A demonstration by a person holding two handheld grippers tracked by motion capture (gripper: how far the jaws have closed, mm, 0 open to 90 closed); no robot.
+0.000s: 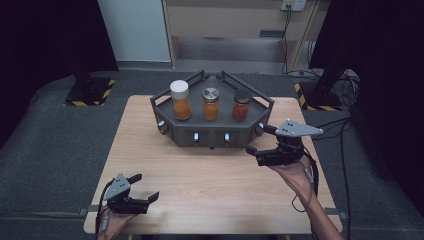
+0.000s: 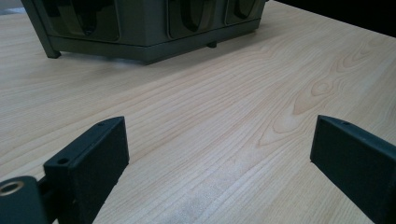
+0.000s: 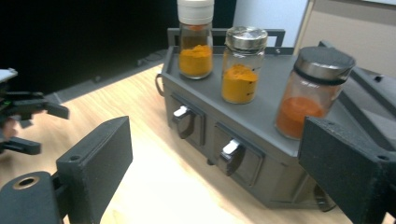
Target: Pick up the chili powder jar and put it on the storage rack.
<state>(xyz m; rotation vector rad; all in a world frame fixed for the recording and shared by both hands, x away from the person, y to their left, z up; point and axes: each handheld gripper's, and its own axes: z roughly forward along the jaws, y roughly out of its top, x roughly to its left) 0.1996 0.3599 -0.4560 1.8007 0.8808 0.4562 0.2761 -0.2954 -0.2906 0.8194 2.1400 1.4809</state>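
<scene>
A grey angular rack (image 1: 186,134) with small drawers stands at the back middle of the wooden table (image 1: 200,175). On its top stand three spice jars: a white-capped orange one (image 1: 180,100), a silver-lidded one (image 1: 211,104) and a dark-lidded red one (image 1: 241,105). My right gripper (image 1: 258,139) is open beside the rack's front right corner, nothing between its jaws. In the right gripper view (image 3: 215,140) the red jar (image 3: 312,93) and two drawer knobs (image 3: 230,153) are close ahead. My left gripper (image 1: 145,187) is open and empty near the table's front left edge, over bare wood (image 2: 219,135).
Black stand bases with yellow-black stripes (image 1: 90,92) sit on the floor behind the table on both sides. Cables (image 1: 345,145) trail off the right. Bare wood lies between the rack and the front edge.
</scene>
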